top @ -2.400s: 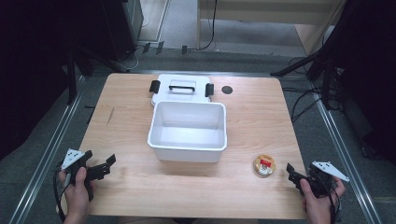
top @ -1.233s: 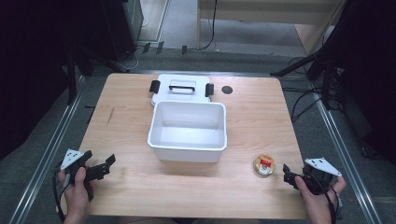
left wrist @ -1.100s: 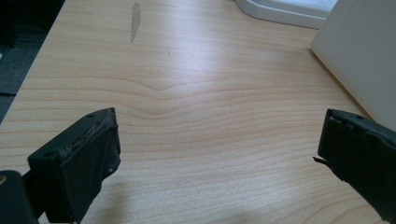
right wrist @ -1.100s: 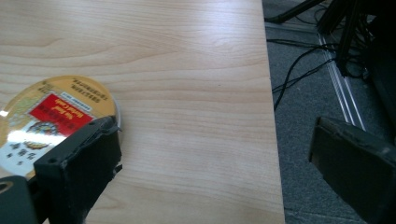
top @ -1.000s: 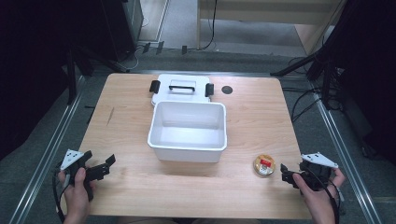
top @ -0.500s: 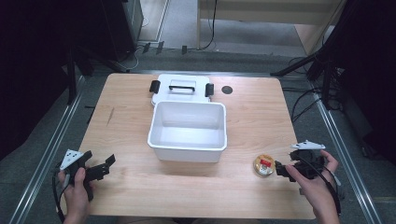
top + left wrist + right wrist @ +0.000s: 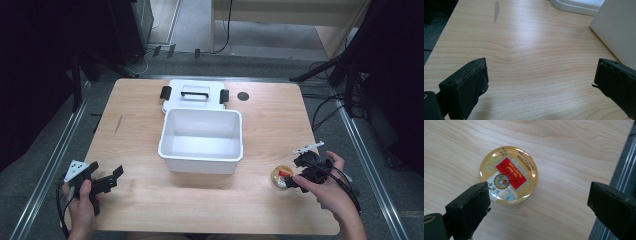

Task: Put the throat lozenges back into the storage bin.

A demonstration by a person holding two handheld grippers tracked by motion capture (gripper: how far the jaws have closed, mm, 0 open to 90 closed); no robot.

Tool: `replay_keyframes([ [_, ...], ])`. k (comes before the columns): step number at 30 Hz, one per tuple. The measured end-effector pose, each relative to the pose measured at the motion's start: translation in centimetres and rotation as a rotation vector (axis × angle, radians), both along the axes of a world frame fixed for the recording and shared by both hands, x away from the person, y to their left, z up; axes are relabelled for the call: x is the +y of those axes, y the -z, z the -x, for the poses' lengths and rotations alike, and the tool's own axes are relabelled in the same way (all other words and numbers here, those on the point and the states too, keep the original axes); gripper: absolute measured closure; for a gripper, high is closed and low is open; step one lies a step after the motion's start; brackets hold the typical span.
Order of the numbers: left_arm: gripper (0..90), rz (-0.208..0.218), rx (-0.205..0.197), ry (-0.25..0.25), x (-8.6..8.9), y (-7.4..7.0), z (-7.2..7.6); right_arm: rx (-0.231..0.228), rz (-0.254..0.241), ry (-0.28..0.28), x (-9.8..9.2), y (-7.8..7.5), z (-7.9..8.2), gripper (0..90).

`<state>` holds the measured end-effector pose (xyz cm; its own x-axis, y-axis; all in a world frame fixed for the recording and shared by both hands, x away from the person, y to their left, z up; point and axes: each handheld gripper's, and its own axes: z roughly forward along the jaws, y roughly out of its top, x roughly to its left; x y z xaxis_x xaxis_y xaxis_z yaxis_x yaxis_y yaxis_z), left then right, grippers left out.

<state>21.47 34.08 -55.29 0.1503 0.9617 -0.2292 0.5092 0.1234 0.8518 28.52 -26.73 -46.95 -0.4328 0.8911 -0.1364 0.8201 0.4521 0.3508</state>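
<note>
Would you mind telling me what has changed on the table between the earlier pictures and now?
The right gripper has moved from the table's right edge inward to the round gold tin; its jaws have just been closing slightly but stand open over it, not gripping. The left gripper, white bin and lid stayed put.

This looks like a lab or test room: a bare wooden table point(image 7: 150, 150) stands on grey carpet between metal floor rails point(image 7: 50, 165), with dark stands point(image 7: 345, 70) and loose cables point(image 7: 325, 112) beyond it, far past the jaws' reach.
</note>
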Motion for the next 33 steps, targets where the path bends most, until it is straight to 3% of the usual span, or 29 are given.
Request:
replay_keyframes([
  [9, 0.0, 0.0, 0.0, 0.0, 0.0, 0.0, 0.0, 0.1, 0.001, -0.029, 1.2, 0.2, -1.1, 4.6],
  [13, 0.0, 0.0, 0.0, -0.001, 0.0, 0.0, 0.0, 0.149, 0.003, -0.018, 1.9, 0.5, -1.9, 4.6],
  [22, 0.0, 0.0, -0.001, 0.0, 0.0, 0.0, 0.0, 0.208, 0.003, 0.0, 2.8, 1.1, -3.0, 4.6],
  [26, 0.0, 0.0, 0.0, 0.0, 0.0, 0.0, 0.0, 0.25, 0.027, 0.001, 3.0, 1.9, -3.4, 4.6],
  [33, 0.0, 0.0, -0.001, 0.0, 0.0, 0.0, 0.0, 0.268, 0.051, 0.03, 2.9, 2.5, -3.9, 4.6],
])
